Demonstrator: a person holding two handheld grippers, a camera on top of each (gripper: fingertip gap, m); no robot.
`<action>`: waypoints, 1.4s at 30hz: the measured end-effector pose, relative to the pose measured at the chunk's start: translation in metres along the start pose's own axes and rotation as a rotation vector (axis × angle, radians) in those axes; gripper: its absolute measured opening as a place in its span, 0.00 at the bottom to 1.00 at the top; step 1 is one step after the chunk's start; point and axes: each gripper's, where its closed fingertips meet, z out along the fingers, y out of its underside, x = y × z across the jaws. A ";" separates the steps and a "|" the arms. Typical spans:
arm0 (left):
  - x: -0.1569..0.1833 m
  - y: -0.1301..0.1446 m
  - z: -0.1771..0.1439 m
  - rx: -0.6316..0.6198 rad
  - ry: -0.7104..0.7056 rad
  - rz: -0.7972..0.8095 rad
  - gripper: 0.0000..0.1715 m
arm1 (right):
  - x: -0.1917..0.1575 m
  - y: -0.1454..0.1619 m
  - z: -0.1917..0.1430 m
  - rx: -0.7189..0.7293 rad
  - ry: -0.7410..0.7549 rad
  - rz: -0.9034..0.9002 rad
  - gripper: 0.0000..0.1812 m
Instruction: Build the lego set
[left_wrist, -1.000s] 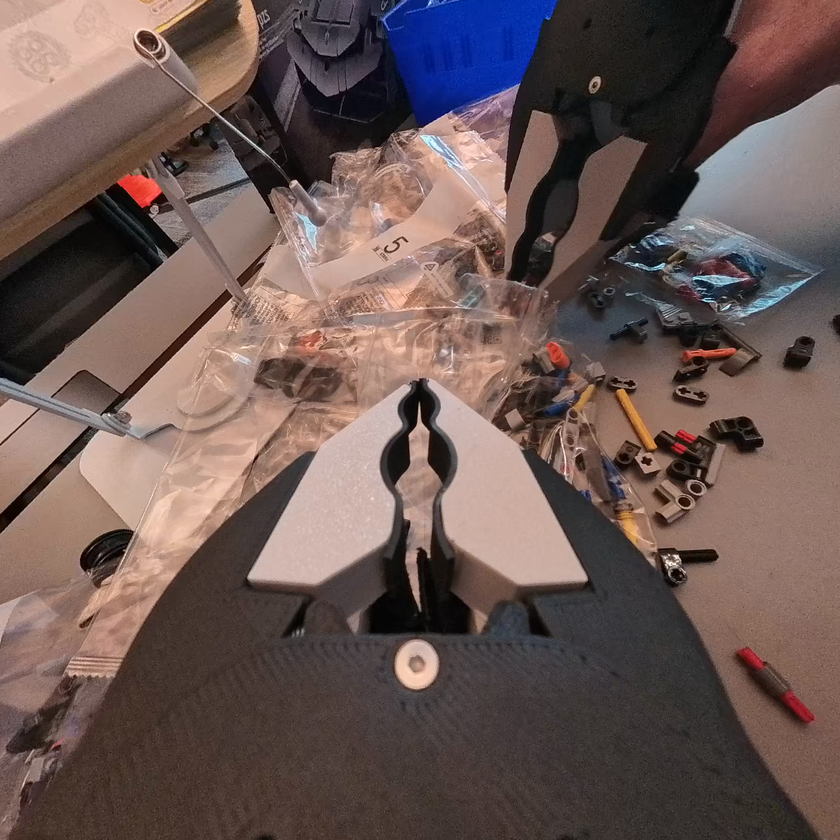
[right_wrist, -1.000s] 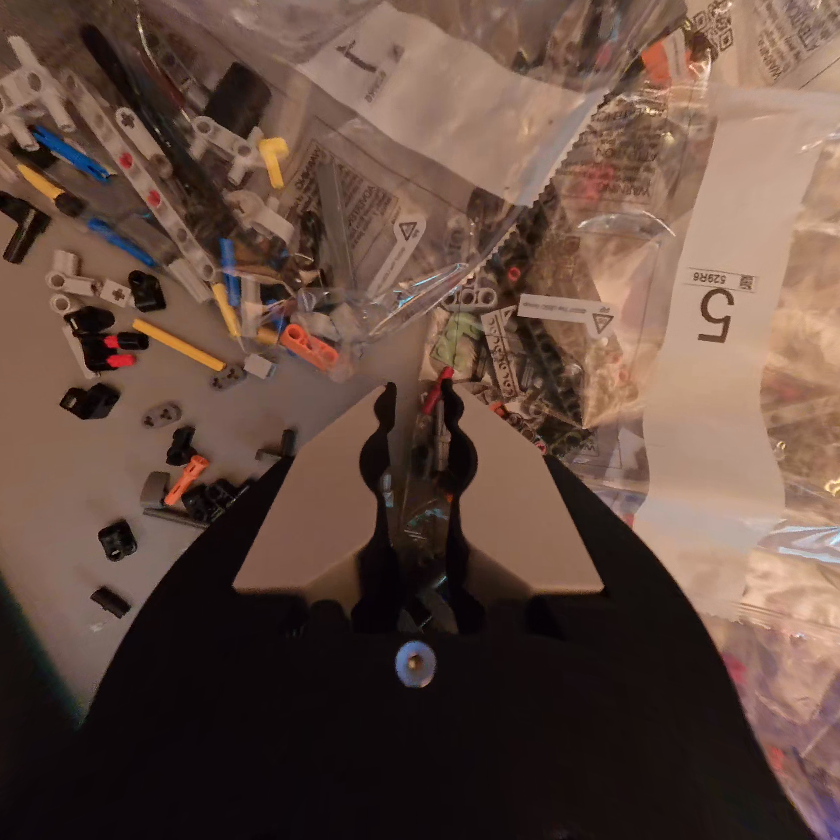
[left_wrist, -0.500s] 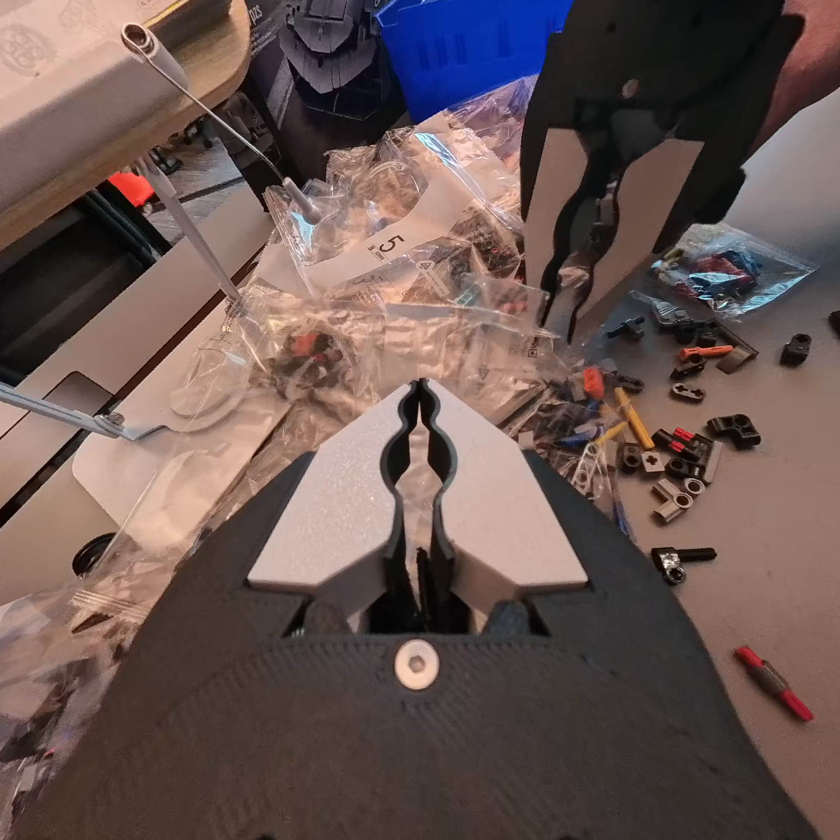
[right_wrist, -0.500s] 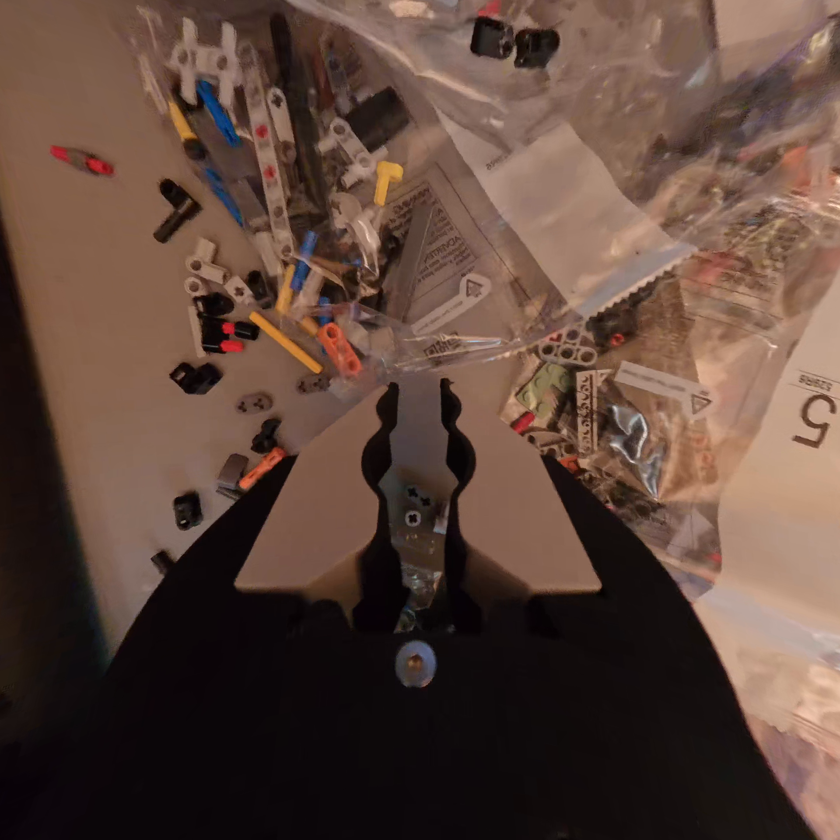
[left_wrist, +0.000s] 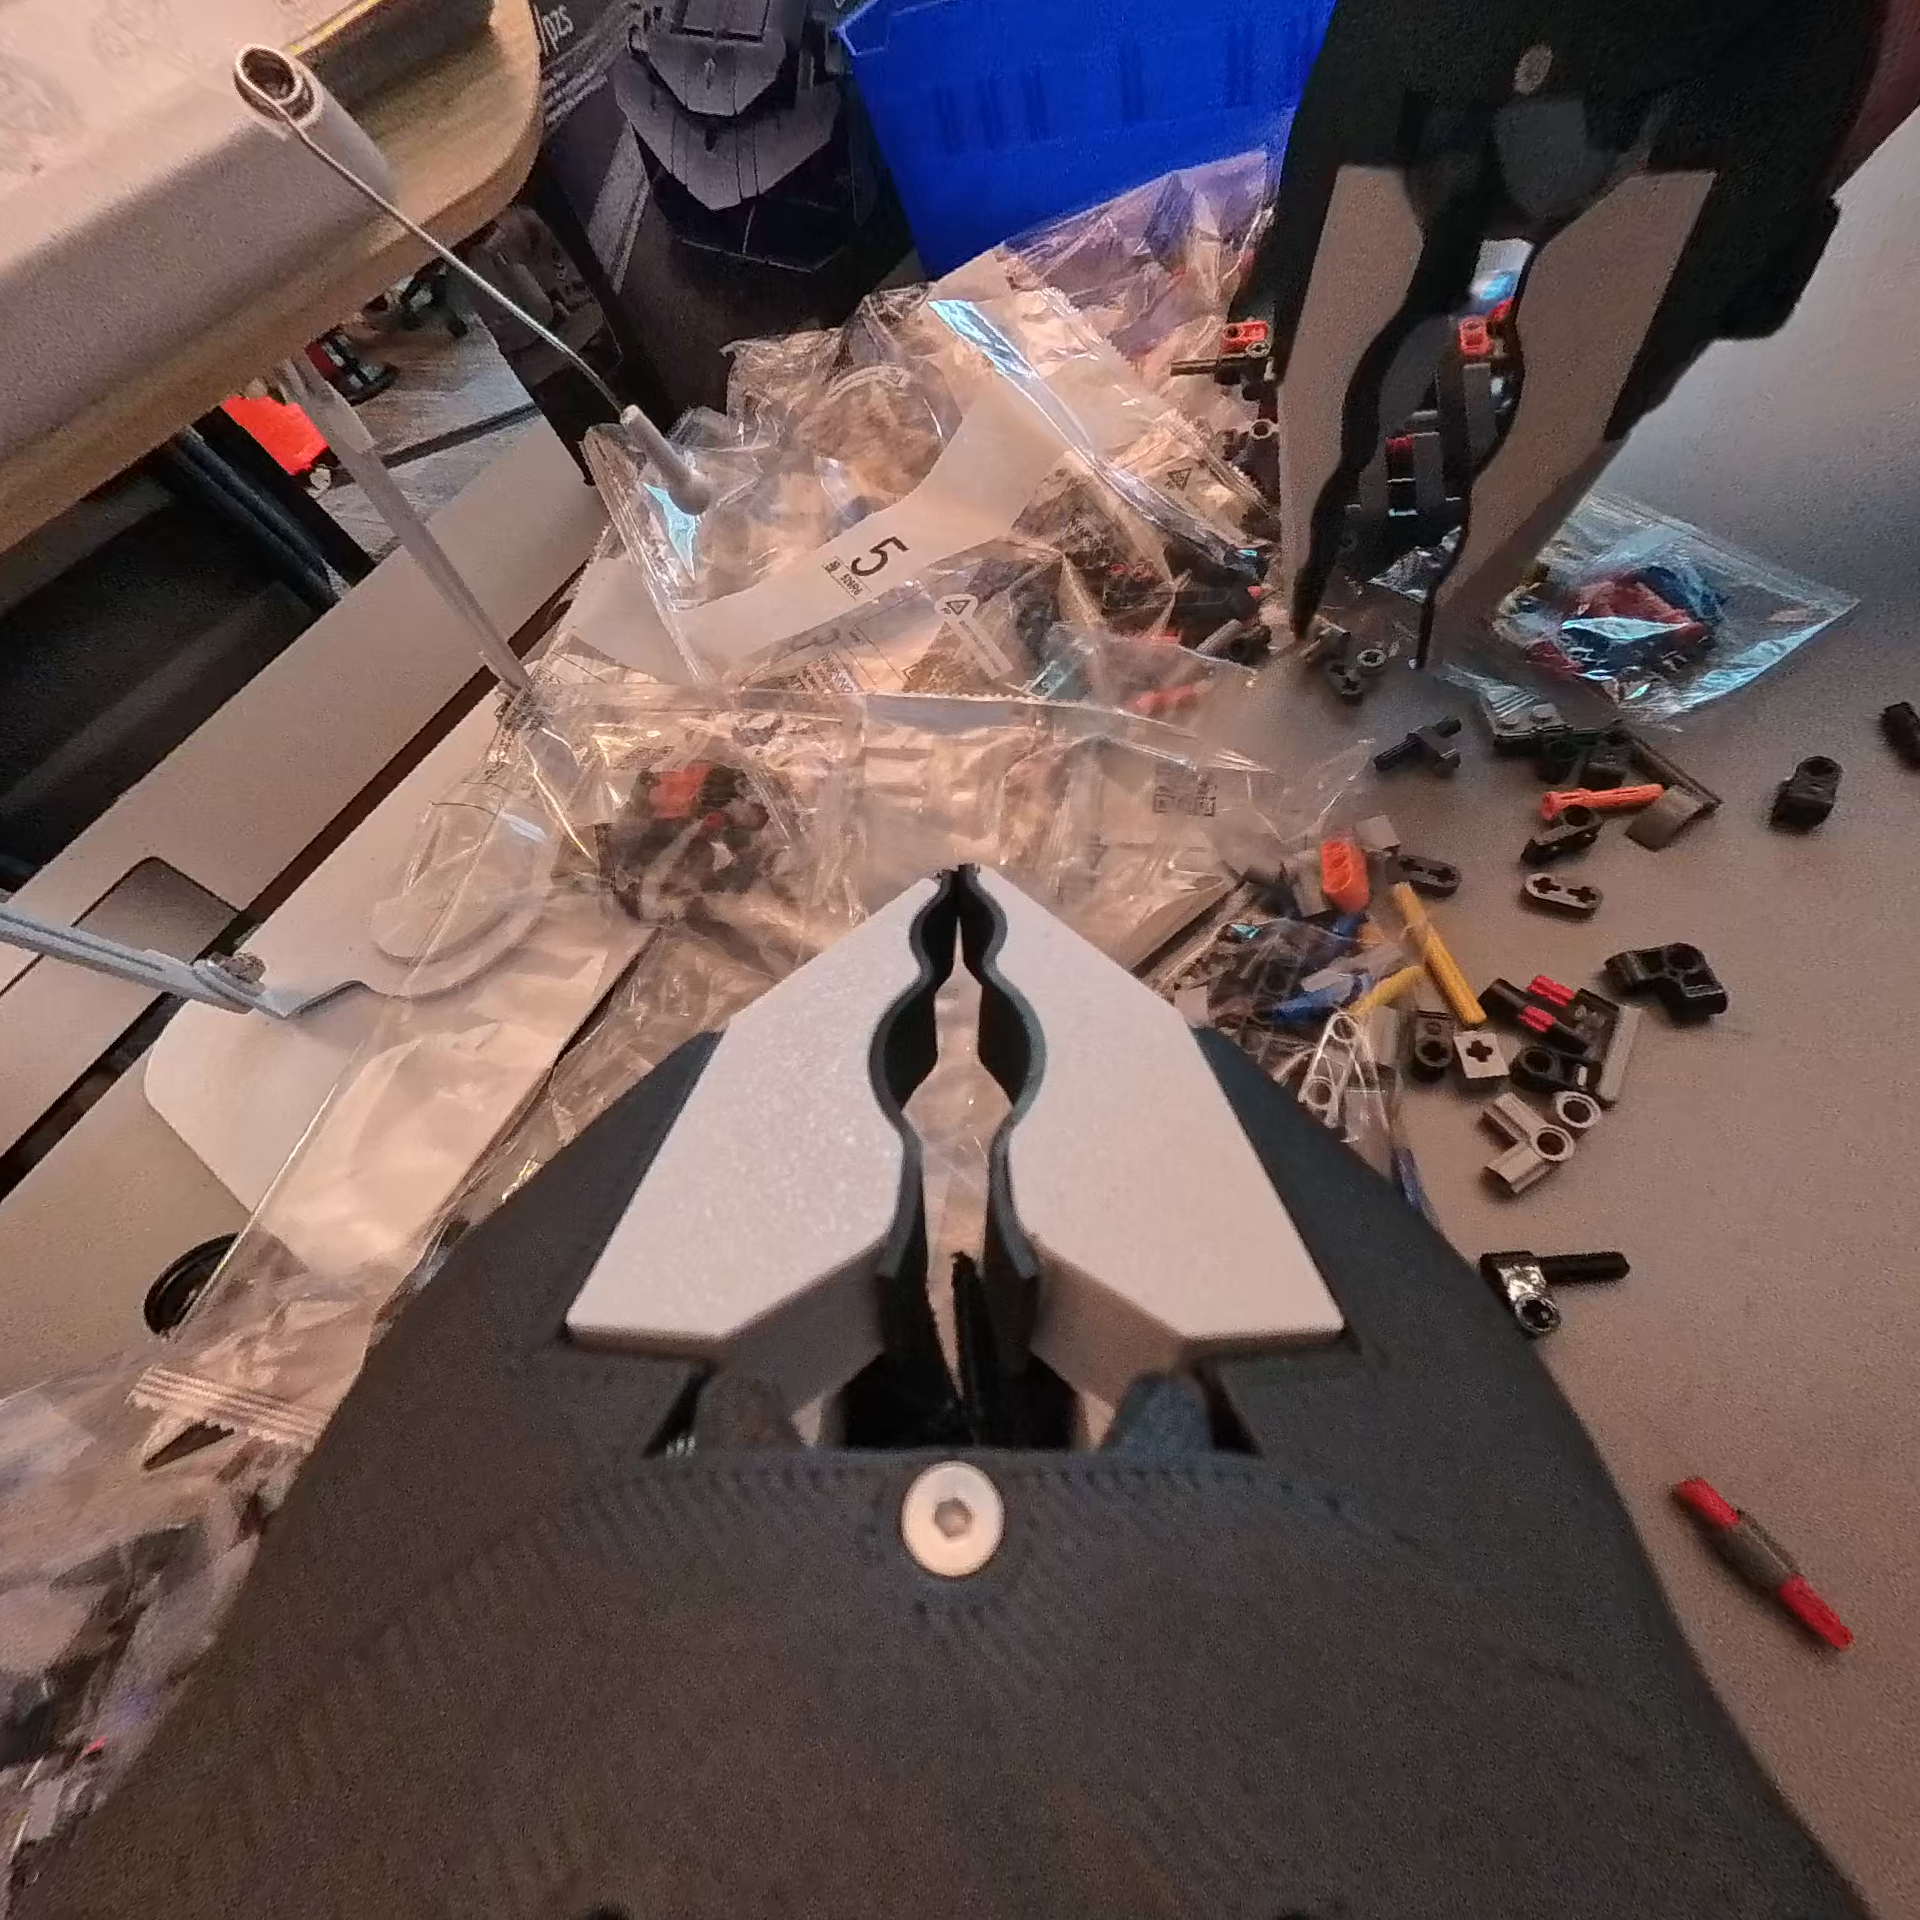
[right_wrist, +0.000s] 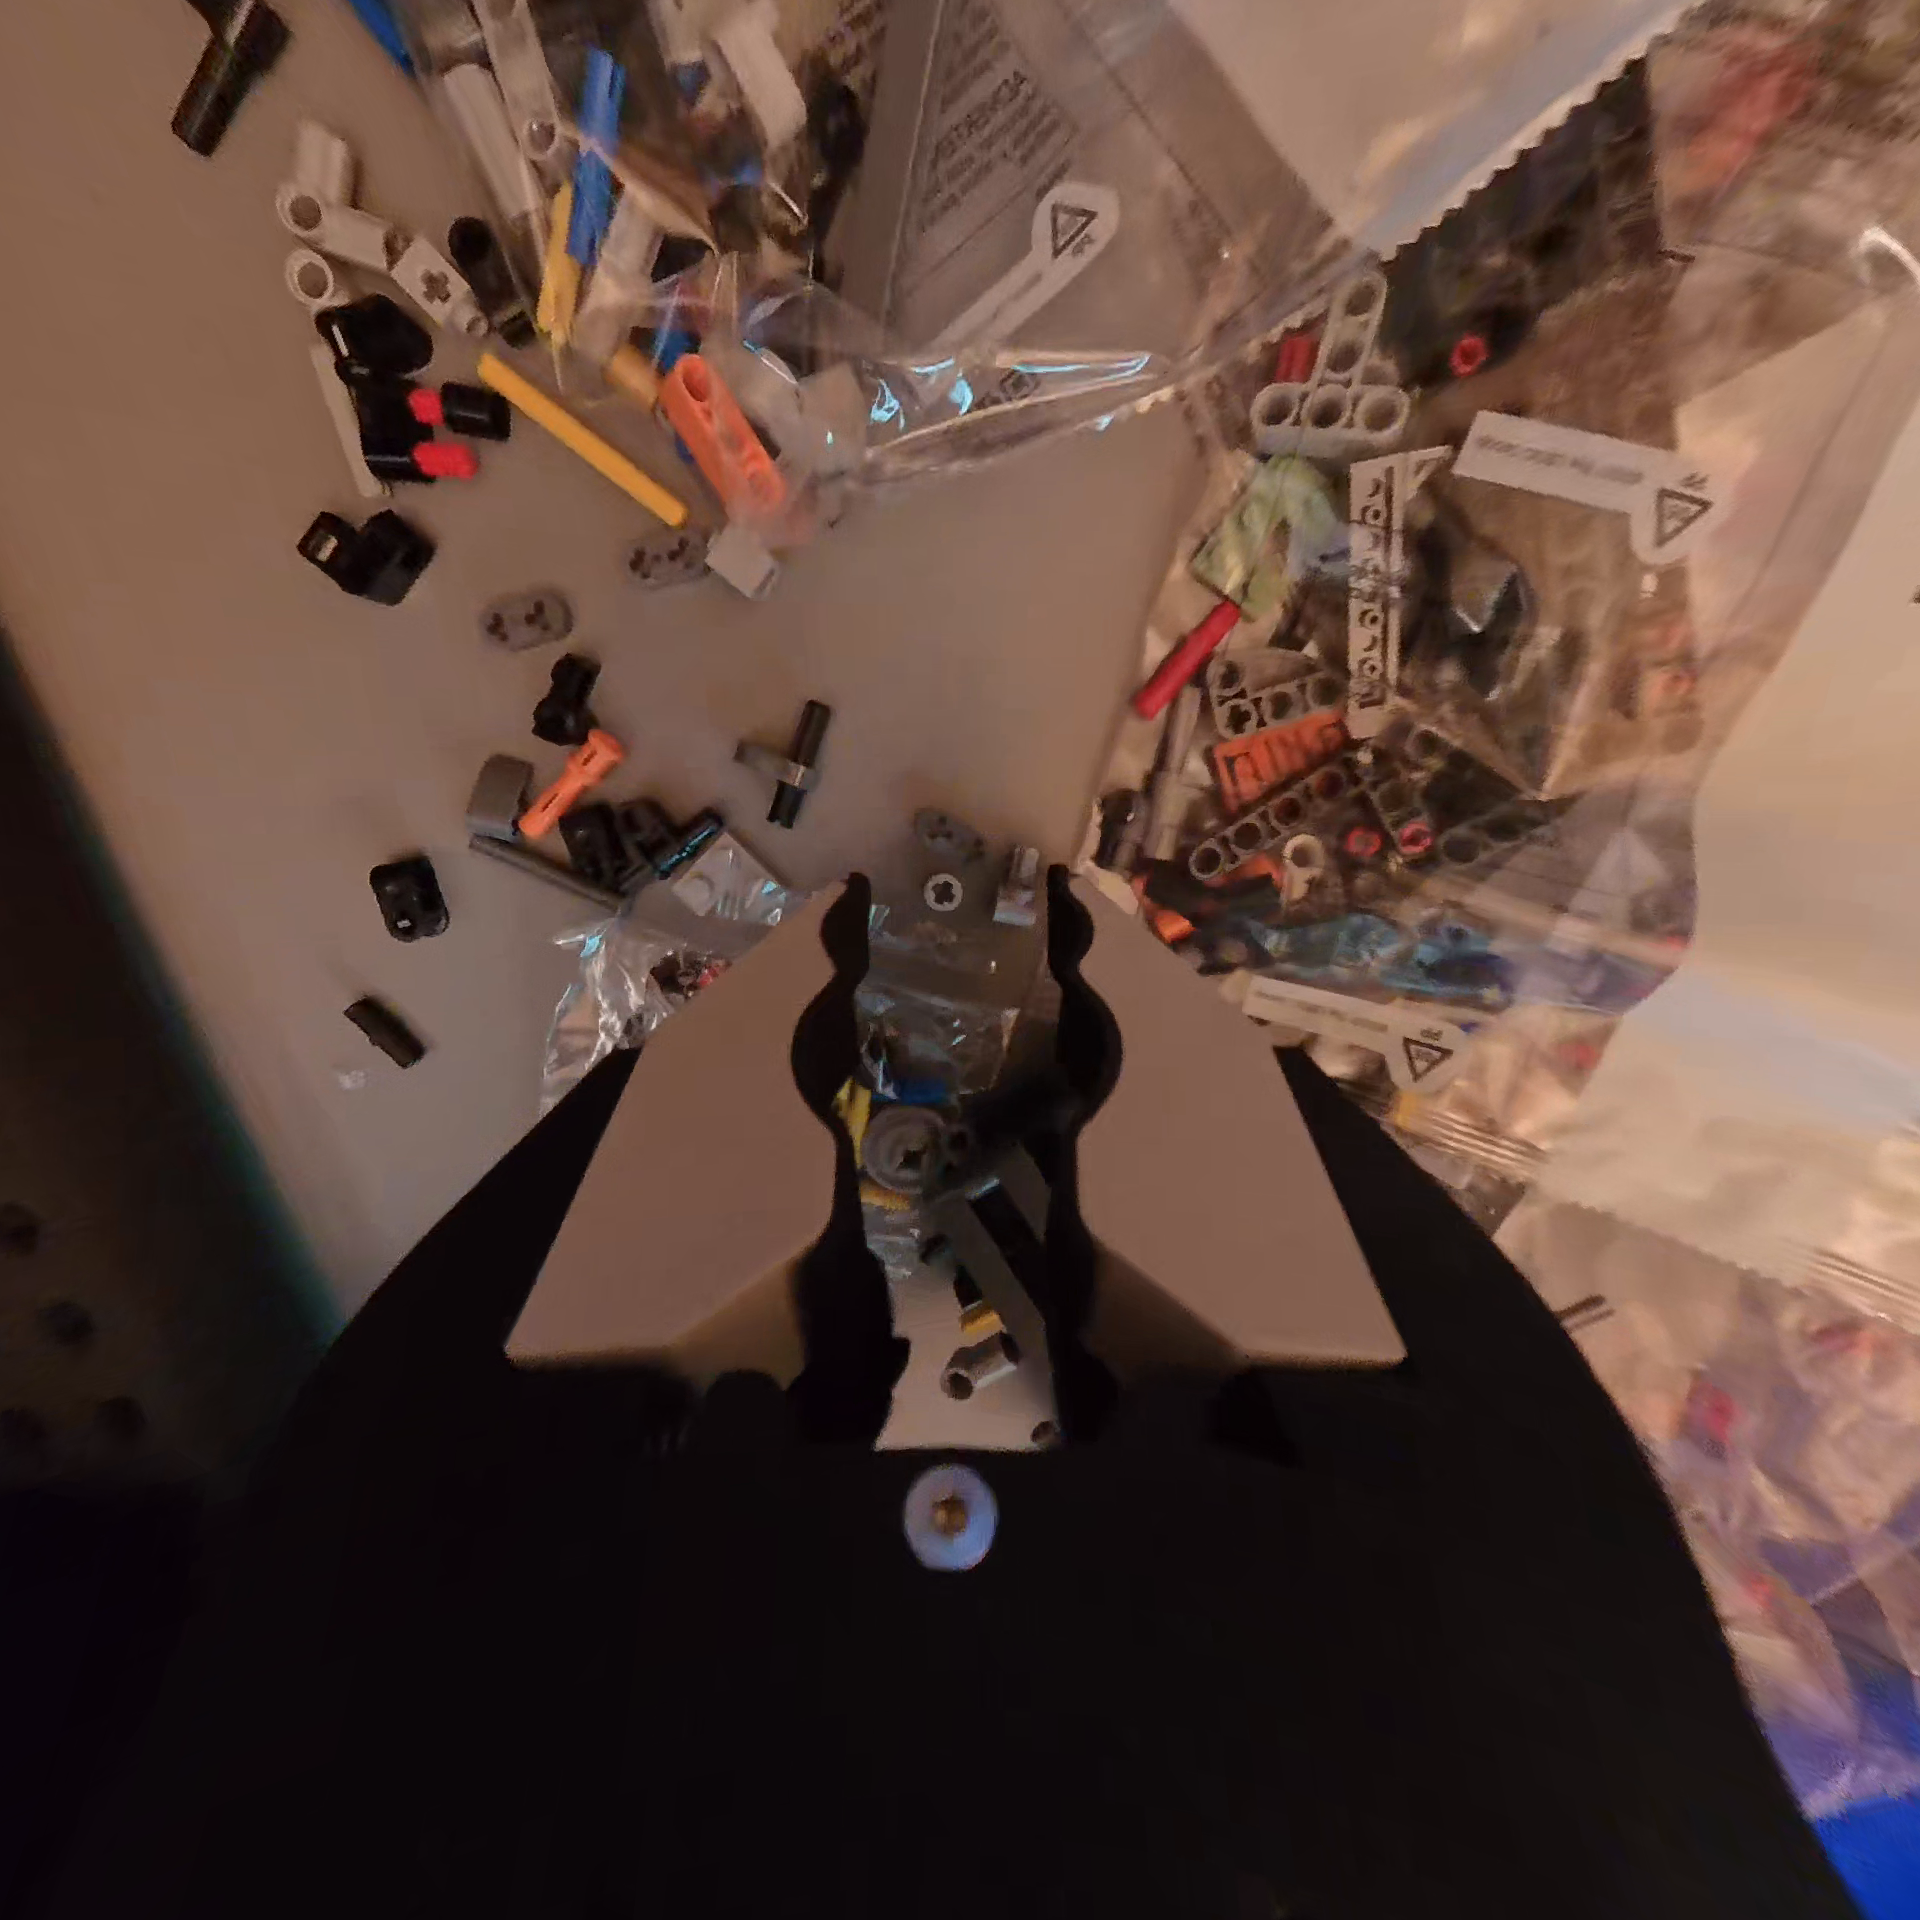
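Left gripper (left_wrist: 961, 883) jaws pinched together on clear bag film; right gripper (right_wrist: 951, 894) jaws spread wide over small grey pieces (right_wrist: 943, 891) beside the yellow axle (right_wrist: 582, 440). We should drop straight down, slowly.

**A:** What do the Lego parts look like?

**B:** Mine lie scattered loose on the grey table (left_wrist: 1714, 1195): a yellow axle (left_wrist: 1436, 954), an orange pin (left_wrist: 1600, 800), a black elbow connector (left_wrist: 1667, 979), light grey connectors (left_wrist: 1536, 1141), and a red-and-grey pin (left_wrist: 1764, 1565) lying apart at the near right.

**A:** And the rest?

**B:** Still in clear plastic bags. A heap of crinkled bags (left_wrist: 914, 665) sits left of the loose parts. One small bag (left_wrist: 1673, 634) lies flat at the far right, holding red and blue pieces. Another bag (right_wrist: 1455, 675) holds grey beams and black parts.
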 end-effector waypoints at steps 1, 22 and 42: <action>0.000 0.000 0.000 -0.001 0.001 0.000 0.00 | -0.001 -0.001 0.003 -0.006 -0.007 -0.005 0.18; 0.029 -0.016 0.005 0.081 0.092 0.120 0.00 | 0.004 -0.084 -0.074 0.539 0.135 -0.073 0.03; 0.063 -0.033 0.000 0.183 0.188 0.262 0.00 | -0.036 -0.101 -0.033 0.434 -0.010 -0.195 0.03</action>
